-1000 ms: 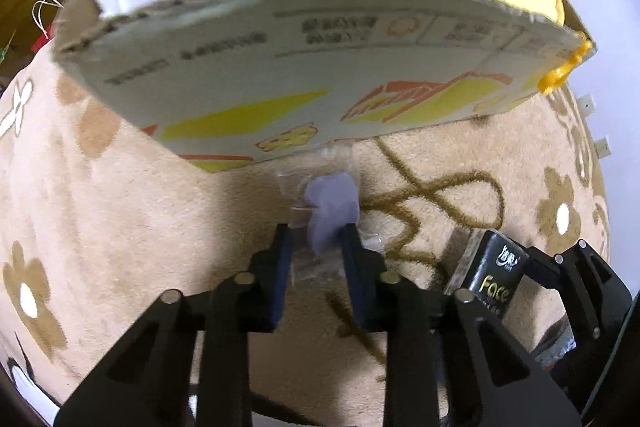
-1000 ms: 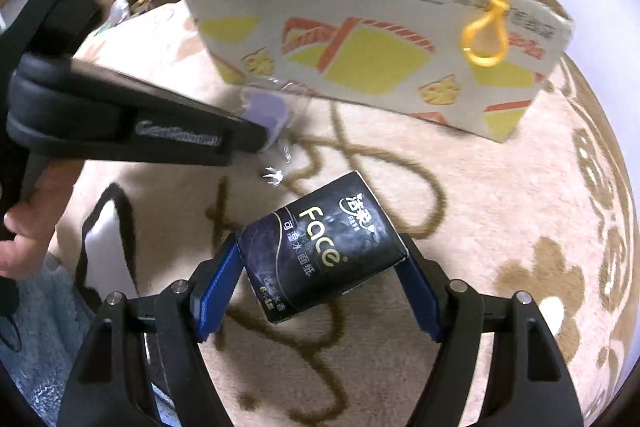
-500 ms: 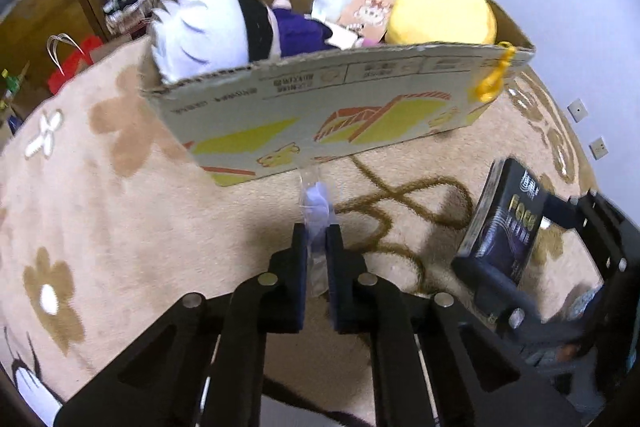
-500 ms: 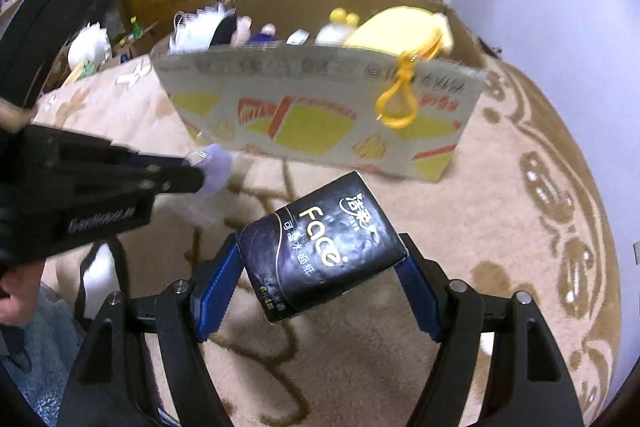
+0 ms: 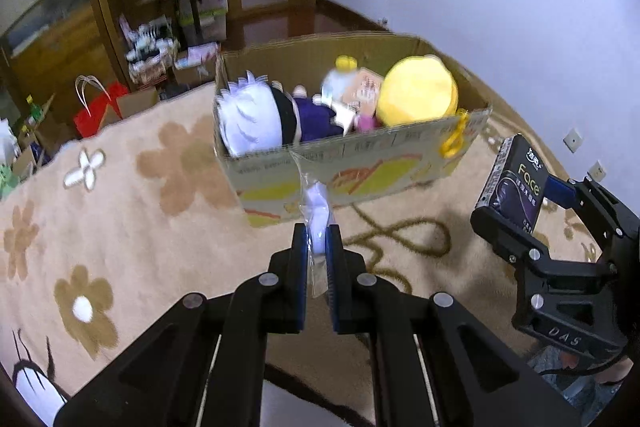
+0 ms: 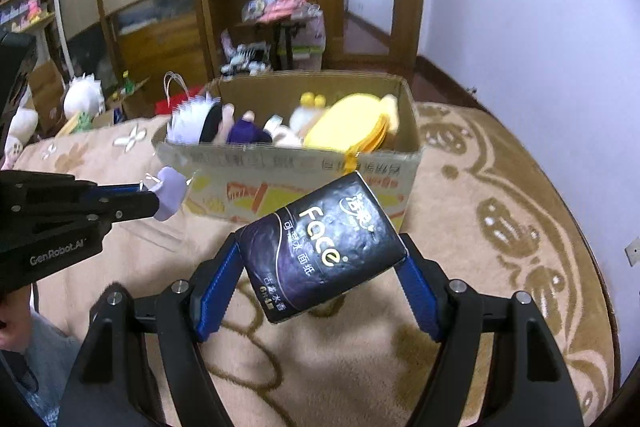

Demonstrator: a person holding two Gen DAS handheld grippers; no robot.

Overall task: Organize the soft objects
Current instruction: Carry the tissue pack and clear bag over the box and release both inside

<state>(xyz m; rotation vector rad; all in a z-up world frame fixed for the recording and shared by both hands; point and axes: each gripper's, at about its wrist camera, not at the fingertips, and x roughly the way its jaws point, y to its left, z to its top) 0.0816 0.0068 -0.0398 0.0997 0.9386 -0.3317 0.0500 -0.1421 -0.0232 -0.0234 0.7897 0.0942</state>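
Observation:
My left gripper [image 5: 317,241] is shut on a small lilac soft piece in a clear plastic wrapper [image 5: 316,205], held above the carpet in front of the cardboard box [image 5: 360,171]. From the right wrist view the same lilac piece [image 6: 170,193] pokes out of the left gripper's tips at the left. My right gripper [image 6: 320,267] is shut on a dark tissue pack marked "Face" [image 6: 322,247], lifted off the carpet before the box [image 6: 304,171]. In the left wrist view that tissue pack [image 5: 514,183] hangs at the right. The box holds a white-haired plush doll [image 5: 256,115] and a yellow plush [image 5: 418,93].
A beige flower-patterned carpet [image 5: 120,227] covers the floor. A yellow clip [image 5: 454,141] hangs on the box's front rim. Wooden shelves with small items [image 5: 160,7] and a red bag [image 5: 100,111] stand behind. A white wall [image 6: 540,27] runs along the right.
Both grippers have risen off the carpet with their loads, so the box's inside shows. The left jaws closed tight on the lilac piece.

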